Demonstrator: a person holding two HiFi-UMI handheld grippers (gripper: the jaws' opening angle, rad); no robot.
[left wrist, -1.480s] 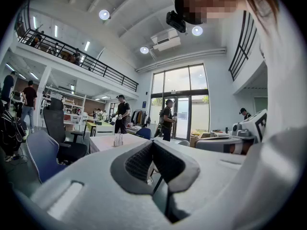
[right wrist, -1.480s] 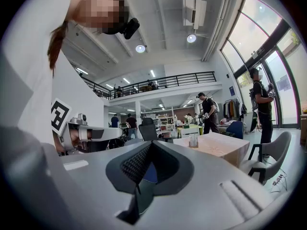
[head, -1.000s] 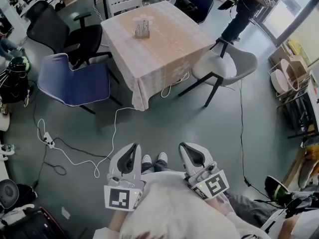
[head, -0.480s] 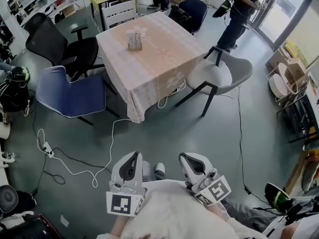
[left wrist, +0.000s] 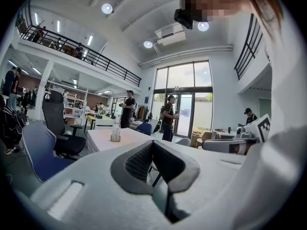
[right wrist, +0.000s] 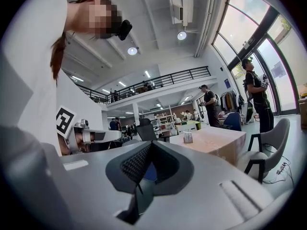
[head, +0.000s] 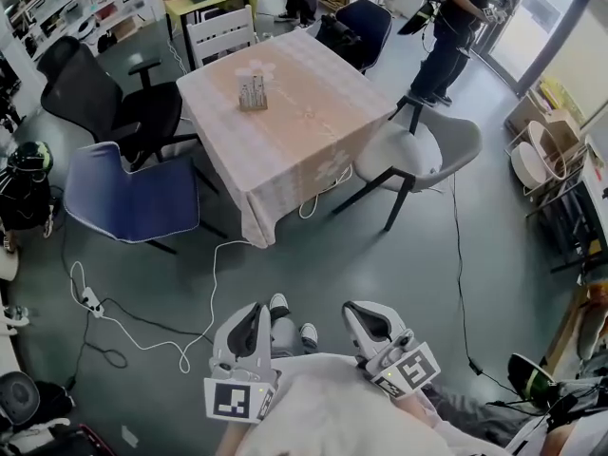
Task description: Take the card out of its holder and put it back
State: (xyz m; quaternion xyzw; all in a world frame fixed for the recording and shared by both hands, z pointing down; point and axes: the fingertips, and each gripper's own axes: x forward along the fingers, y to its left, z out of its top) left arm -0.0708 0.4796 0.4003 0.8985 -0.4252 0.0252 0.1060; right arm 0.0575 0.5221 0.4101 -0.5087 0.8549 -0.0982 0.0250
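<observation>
As we judge it, the task has not begun, and every step of it is still ahead of us. The card holder (head: 252,93) stands on the table (head: 313,131), toward its far left part, with pale things upright in it. It is too small in all three views for us to tell the card from the holder, though nothing lies loose on the cloth beside it, so we take the card to be seated inside. We stand on the open floor (head: 332,255), well apart from the table, with a blue chair (head: 133,193) at its left side and a grey chair (head: 418,150) at its right. The left tool (head: 249,313) and the right tool (head: 367,317) are held close in front of our body, side by side and pointing toward the table. Each has its jaws pressed together with nothing between them, as each tool's own view shows. What is left: get to the table, open a tool, draw the card out of the holder, then slide it back in.
</observation>
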